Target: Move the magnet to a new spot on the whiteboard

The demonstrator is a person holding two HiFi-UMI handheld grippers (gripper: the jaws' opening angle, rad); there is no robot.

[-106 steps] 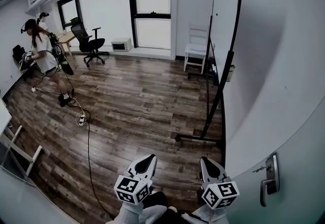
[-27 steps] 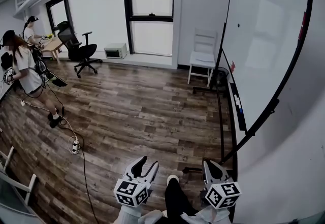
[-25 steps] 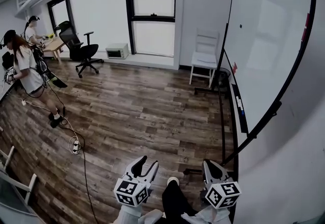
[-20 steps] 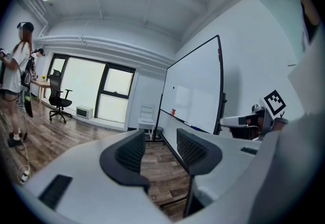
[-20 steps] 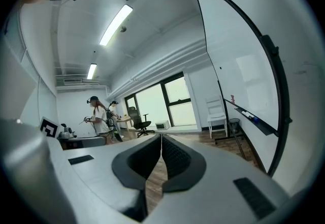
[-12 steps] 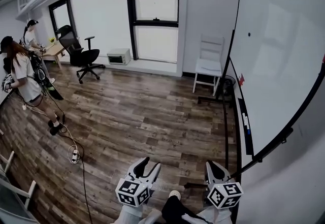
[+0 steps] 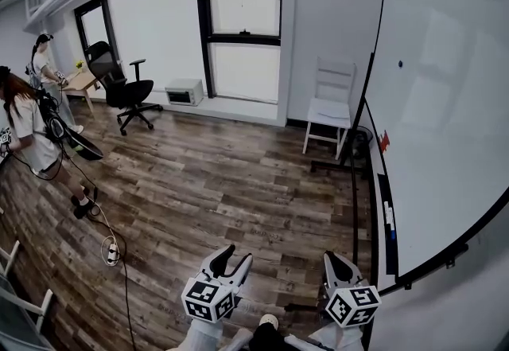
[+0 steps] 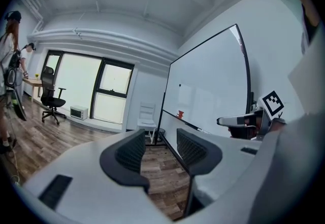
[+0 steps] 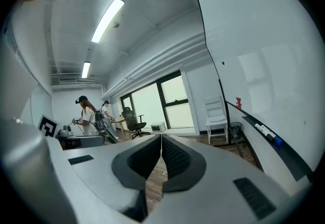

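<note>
A small dark magnet [image 7: 400,64] sticks high on the whiteboard [image 7: 445,126], which stands on a wheeled frame at the right. Both grippers are low in the head view, well short of the board. My left gripper [image 7: 235,255] is open with nothing between its jaws. The left gripper view shows the magnet [image 8: 179,85] on the whiteboard [image 8: 210,91], far ahead of the left gripper [image 8: 160,149]. My right gripper [image 7: 330,259] is shut and empty. In its own view the right gripper [image 9: 161,154] has the magnet [image 9: 222,63] far off at the upper right.
A red item [image 7: 385,140] and markers [image 7: 388,218] sit along the board's tray. A white chair [image 7: 332,107] stands past the board. The board's black foot [image 7: 354,182] runs along the wood floor. A cable with power strip [image 7: 107,250], an office chair [image 7: 121,87] and two people [image 7: 28,130] are at the left.
The whole view has advanced across the floor toward the whiteboard, which now looms larger at the right. Both grippers keep the same stance. The person at the left has drifted further left.
</note>
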